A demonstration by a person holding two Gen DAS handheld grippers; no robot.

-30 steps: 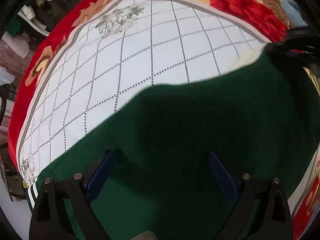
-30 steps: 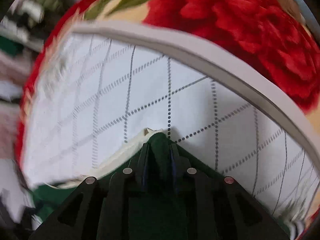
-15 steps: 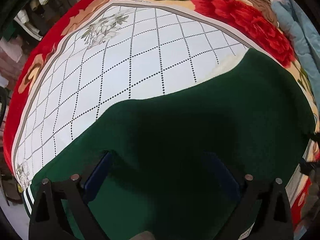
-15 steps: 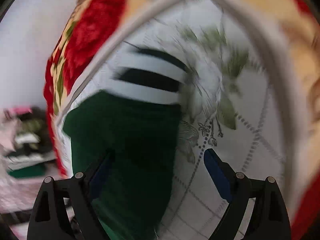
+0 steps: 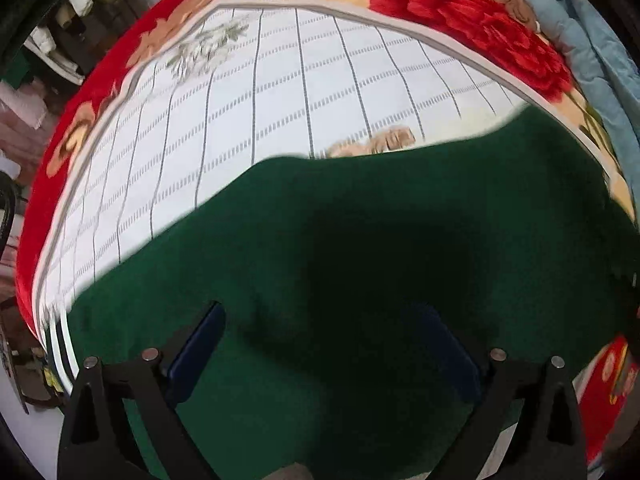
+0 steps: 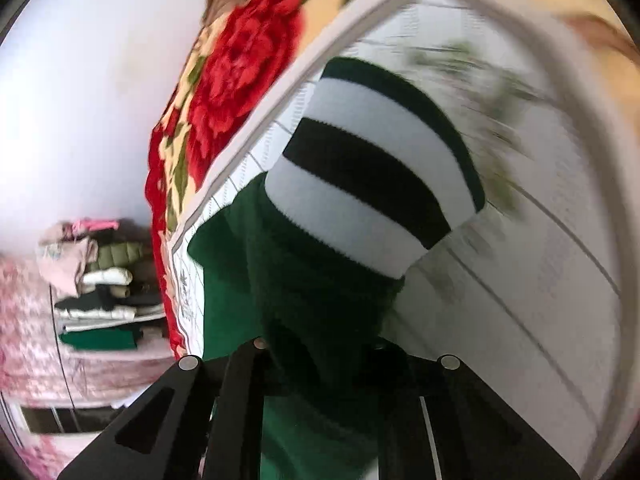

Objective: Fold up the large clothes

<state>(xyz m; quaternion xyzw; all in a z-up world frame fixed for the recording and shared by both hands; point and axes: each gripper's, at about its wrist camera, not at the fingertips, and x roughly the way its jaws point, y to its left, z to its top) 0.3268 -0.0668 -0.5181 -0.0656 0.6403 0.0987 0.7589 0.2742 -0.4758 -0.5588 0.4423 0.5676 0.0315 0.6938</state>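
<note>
I see a bed (image 5: 280, 92) covered by a white grid-patterned sheet with a red floral border, a plain pale wall (image 6: 80, 80) behind, and a stack of folded clothes (image 6: 100, 292) beside it.

No readable text, label, brand, number or sign appears in either wrist view. The green garment (image 5: 360, 280), its striped cuff (image 6: 372, 176) and the flowered blanket (image 5: 480, 28) carry patterns only, no lettering.
</note>
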